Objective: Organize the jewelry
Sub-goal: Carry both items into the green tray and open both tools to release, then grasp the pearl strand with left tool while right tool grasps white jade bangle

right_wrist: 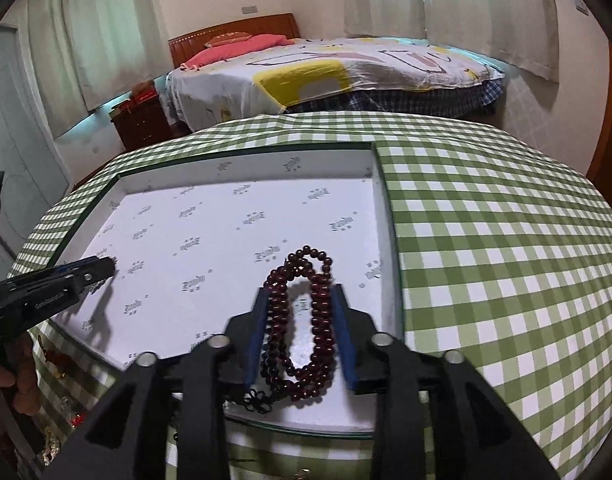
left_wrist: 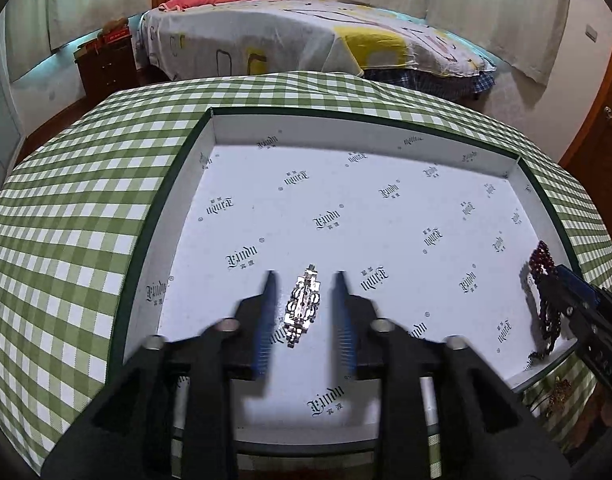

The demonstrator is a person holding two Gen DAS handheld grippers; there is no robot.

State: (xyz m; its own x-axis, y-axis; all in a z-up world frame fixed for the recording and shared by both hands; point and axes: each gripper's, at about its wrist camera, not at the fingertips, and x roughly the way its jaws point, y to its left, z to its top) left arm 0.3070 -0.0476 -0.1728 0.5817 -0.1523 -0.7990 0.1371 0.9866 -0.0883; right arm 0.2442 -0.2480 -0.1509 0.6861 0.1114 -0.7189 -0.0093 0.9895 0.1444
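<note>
The white tray floor lies bare from its middle to the far wall. A silver brooch sits near the front, dark bead strands by the right wall. Low tray walls ring it on the checked worktop.

We note even, soft indoor light, brightest on the white tray floor. Faint shadows fall beneath the left tool and right tool. Tool fingers are motion-blurred. Fisheye bending curves the desk; dark vignette rings both frames.
</note>
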